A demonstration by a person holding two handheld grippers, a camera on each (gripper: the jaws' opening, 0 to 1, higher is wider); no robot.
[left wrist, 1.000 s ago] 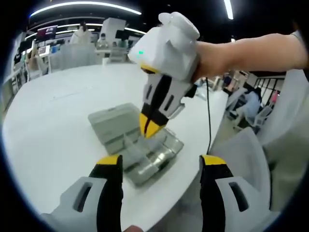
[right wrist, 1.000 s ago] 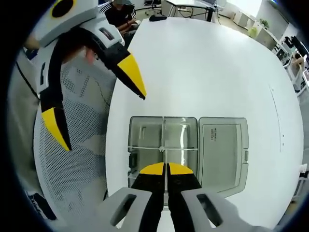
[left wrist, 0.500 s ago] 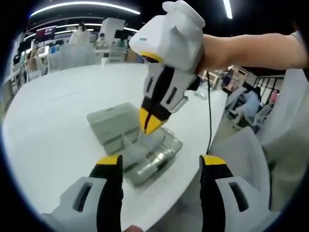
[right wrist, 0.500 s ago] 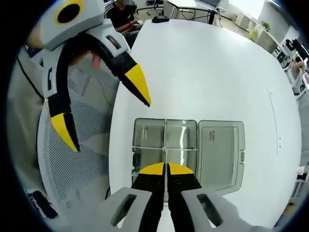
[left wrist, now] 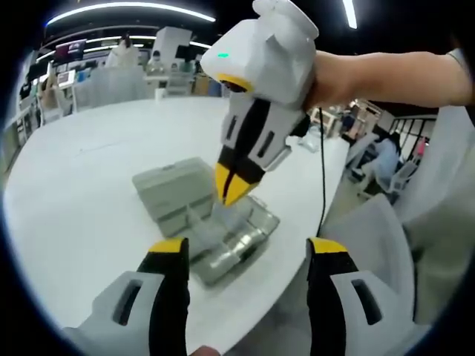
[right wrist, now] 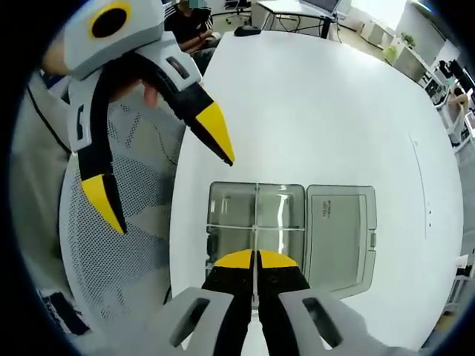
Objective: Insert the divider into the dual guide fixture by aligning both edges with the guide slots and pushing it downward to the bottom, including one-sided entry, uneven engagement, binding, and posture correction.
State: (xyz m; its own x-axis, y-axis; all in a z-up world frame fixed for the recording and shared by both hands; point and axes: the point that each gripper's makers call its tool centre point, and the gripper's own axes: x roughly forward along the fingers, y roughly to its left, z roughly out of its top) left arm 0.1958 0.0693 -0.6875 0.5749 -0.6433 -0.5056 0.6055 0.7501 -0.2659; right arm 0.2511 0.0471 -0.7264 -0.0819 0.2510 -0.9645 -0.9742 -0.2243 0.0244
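The white table [right wrist: 334, 96] bore the open clear fixture [right wrist: 256, 222], its lid flat beside it. The right gripper [right wrist: 256, 259] hovered above the fixture, jaws clamped on the thin clear divider [right wrist: 255, 230], whose long axis ran straight along the jaws toward the fixture. Good practice: keep it square, both edges entering together. The left gripper [left wrist: 241, 256] stood near the fixture, jaws wide, empty.

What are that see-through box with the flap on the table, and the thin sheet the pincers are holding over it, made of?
The clear lidded box looks like glossy transparent plastic: the white table shows through its walls. Its open lid looks frostier and grey. The thin clear divider, pinched in the right gripper, is probably the same clear plastic, seen edge-on.
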